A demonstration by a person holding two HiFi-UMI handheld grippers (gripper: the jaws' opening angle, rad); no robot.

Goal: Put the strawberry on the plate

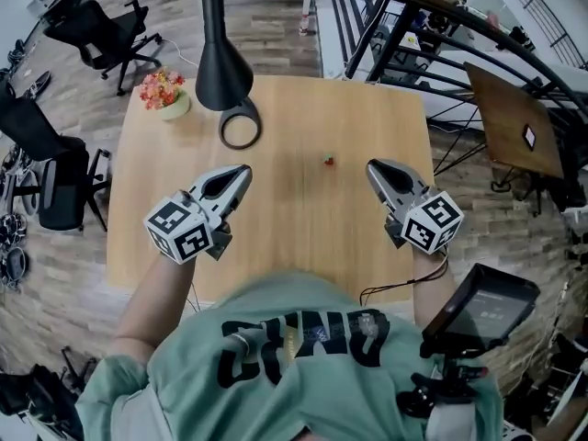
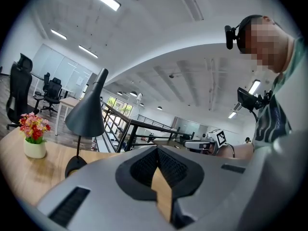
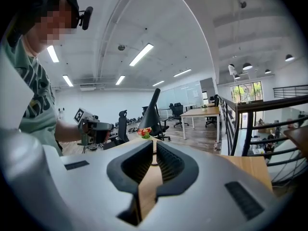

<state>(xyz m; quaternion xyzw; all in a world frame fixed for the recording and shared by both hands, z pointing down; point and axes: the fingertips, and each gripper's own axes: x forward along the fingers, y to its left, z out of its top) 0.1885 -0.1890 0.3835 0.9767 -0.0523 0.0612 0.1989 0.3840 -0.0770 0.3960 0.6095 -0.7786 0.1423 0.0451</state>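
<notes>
A tiny red strawberry [image 1: 328, 161] lies on the wooden table [image 1: 303, 237], about midway between my two grippers. My left gripper [image 1: 244, 170] hovers to its left, jaws shut and empty, tips meeting in the left gripper view [image 2: 157, 149]. On the strawberry's right, my right gripper [image 1: 373, 166] is also shut with nothing held, its pads touching in the right gripper view [image 3: 154, 142]. Both point toward the table's far side. No plate shows in any view. The strawberry is hidden behind the jaws in both gripper views.
A black desk lamp [image 1: 220, 62] with a ring-shaped base [image 1: 240, 129] stands at the back left, next to a small flower pot [image 1: 165, 95]. Office chairs [image 1: 106, 35] stand beyond the table's left edge, and a railing and a wooden board [image 1: 514, 122] to the right.
</notes>
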